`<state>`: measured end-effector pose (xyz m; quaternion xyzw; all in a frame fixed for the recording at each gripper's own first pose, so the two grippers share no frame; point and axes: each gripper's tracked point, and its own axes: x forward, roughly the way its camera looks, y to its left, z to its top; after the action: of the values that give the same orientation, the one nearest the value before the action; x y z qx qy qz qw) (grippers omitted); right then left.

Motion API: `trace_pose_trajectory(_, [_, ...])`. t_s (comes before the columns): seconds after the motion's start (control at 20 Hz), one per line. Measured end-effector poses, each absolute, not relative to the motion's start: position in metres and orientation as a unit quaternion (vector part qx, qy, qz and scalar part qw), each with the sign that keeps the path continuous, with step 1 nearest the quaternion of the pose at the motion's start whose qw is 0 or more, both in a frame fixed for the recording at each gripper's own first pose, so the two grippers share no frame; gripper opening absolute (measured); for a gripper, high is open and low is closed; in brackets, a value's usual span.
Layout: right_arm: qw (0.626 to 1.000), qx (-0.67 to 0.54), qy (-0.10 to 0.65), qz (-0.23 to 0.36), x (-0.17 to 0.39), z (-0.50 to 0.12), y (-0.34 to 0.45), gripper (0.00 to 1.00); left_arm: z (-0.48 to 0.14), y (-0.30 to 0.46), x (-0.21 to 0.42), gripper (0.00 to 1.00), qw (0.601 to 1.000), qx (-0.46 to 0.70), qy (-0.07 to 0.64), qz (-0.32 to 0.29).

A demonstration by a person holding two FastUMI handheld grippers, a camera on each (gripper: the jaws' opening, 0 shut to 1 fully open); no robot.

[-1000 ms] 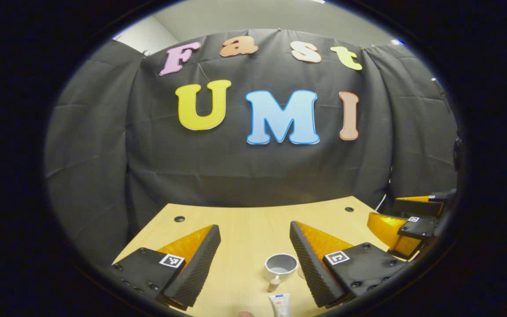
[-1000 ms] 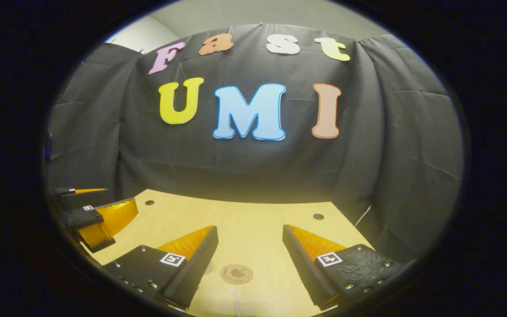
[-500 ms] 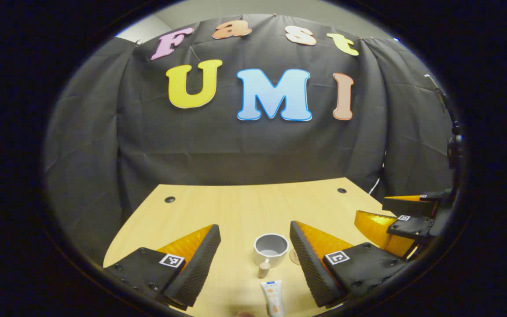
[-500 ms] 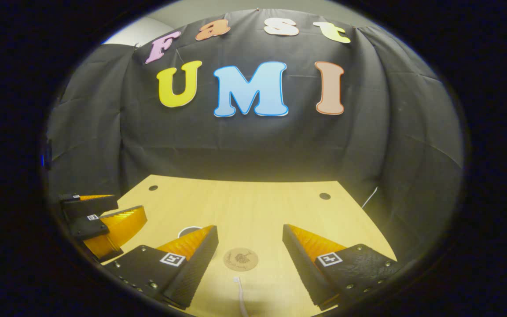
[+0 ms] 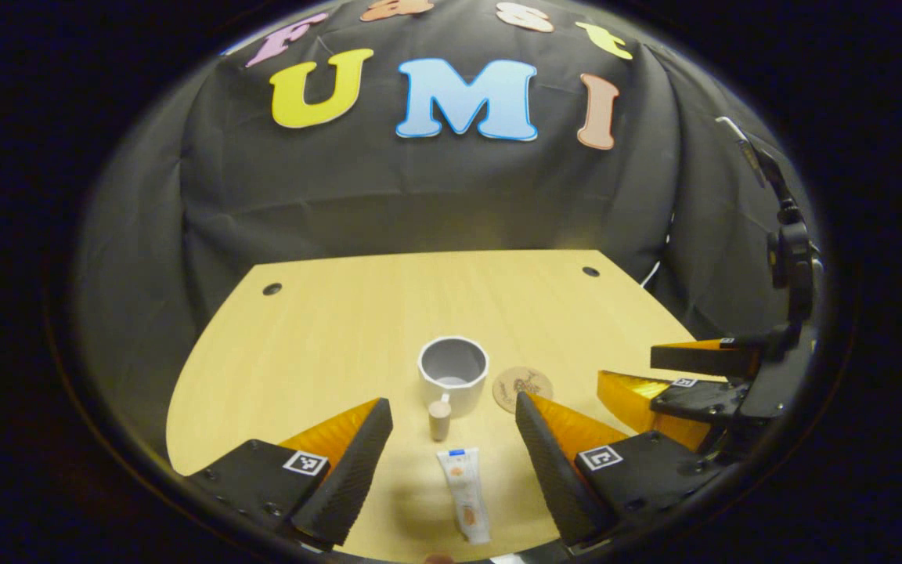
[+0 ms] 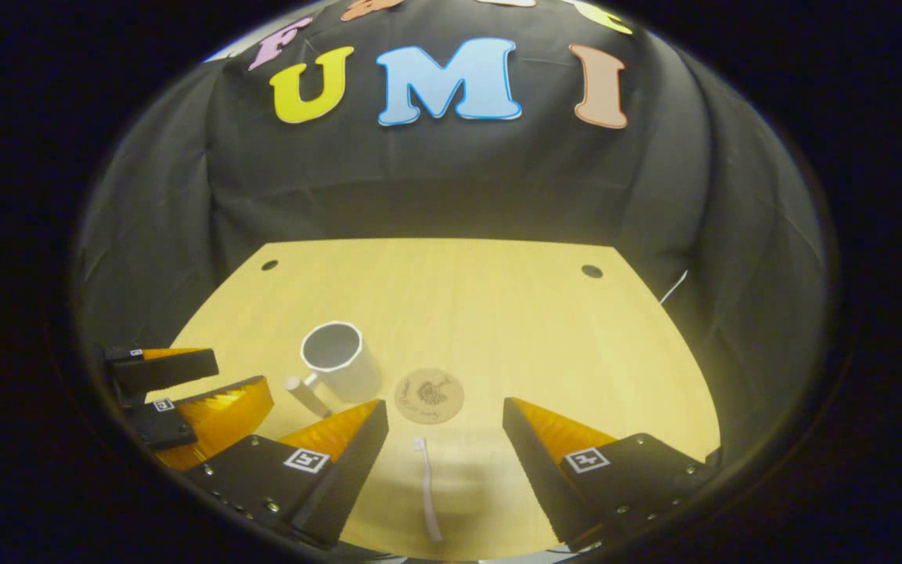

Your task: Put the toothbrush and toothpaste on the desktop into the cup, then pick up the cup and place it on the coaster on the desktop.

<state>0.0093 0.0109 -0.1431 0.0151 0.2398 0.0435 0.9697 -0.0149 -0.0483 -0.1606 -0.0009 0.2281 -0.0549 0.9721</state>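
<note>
A white cup [image 5: 453,374] with a wooden handle [image 5: 440,419] stands on the wooden desk [image 5: 326,345], with nothing seen inside it. A round coaster [image 5: 522,387] lies just right of it. A white toothpaste tube [image 5: 464,504] lies near the front edge, between the fingers of my open left gripper [image 5: 451,462], which hangs above it. In the right gripper view the cup [image 6: 335,365] and coaster [image 6: 429,395] sit ahead. A white toothbrush [image 6: 426,486] lies between the fingers of my open right gripper [image 6: 443,462]. The other gripper [image 6: 177,395] is at the left there.
The desk [image 6: 514,313] has small round holes at its far corners [image 5: 272,288] [image 6: 591,271]. Black cloth closes the booth behind and on both sides. The right gripper [image 5: 694,384] and its handle sit at the right of the left gripper view.
Both views have tilted downward and risen, so more of the desk shows. The cup, coaster, toothpaste and toothbrush now sit higher and fuller in view. Both grippers stay open.
</note>
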Motion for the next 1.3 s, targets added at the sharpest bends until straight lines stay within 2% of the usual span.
trace_pose_trajectory(0.35, [0.939, 0.015, 0.337, 0.065, 0.003, -0.212, 0.02, 0.93, -0.238, -0.049, -0.026, 1.0, 0.947, -0.013, 0.315, -0.06])
trace_pose_trajectory(0.5, [0.92, 0.019, 0.385, 0.067, -0.002, -0.241, 0.021, 0.94, -0.273, -0.049, -0.039, 1.0, 0.923, -0.018, 0.38, -0.057])
trace_pose_trajectory(0.65, [0.903, 0.02, 0.424, 0.068, -0.006, -0.267, 0.022, 0.95, -0.294, -0.05, -0.04, 1.0, 0.908, -0.035, 0.415, -0.048])
trace_pose_trajectory(0.75, [0.893, 0.017, 0.444, 0.068, -0.008, -0.279, 0.024, 0.98, -0.308, -0.045, -0.041, 1.0, 0.899, -0.039, 0.434, -0.042])
trace_pose_trajectory(0.8, [0.889, 0.014, 0.453, 0.069, -0.009, -0.283, 0.024, 0.95, -0.313, -0.045, -0.042, 1.0, 0.895, -0.041, 0.442, -0.042])
trace_pose_trajectory(1.3, [0.861, -0.026, 0.504, 0.059, -0.017, -0.314, 0.025, 0.95, -0.358, -0.04, -0.049, 1.0, 0.865, -0.04, 0.5, -0.017])
